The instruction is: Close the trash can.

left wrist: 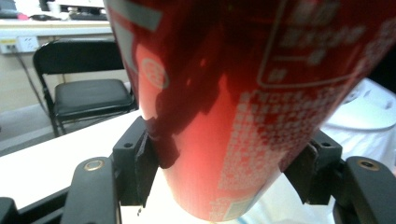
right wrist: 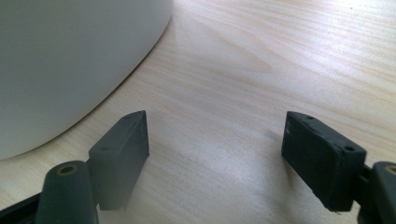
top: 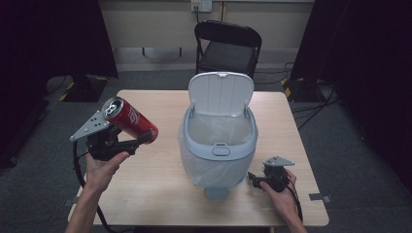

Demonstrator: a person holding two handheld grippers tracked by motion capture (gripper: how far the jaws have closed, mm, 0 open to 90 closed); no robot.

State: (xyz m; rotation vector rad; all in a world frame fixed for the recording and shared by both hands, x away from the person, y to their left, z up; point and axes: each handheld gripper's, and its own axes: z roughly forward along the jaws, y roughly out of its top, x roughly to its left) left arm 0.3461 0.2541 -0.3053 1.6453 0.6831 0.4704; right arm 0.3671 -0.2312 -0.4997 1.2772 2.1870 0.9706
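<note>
Red drink can point(top: 130, 119), tilted, clamped across its middle by the left gripper point(top: 127, 143), held above the tabletop point(top: 155, 194) left of the open-lidded bin point(top: 219, 141). Thin smooth metal: probably light, slippery and easily dented, so a mid-body hold suits. Right gripper point(right wrist: 219, 158) rests wide open and empty beside the bin.

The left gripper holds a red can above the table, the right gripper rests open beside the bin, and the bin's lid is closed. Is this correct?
Not quite: the bin's lid stands open, as the high view shows. The rest holds: the left gripper holds the red can, and the right gripper rests open beside the bin.
</note>
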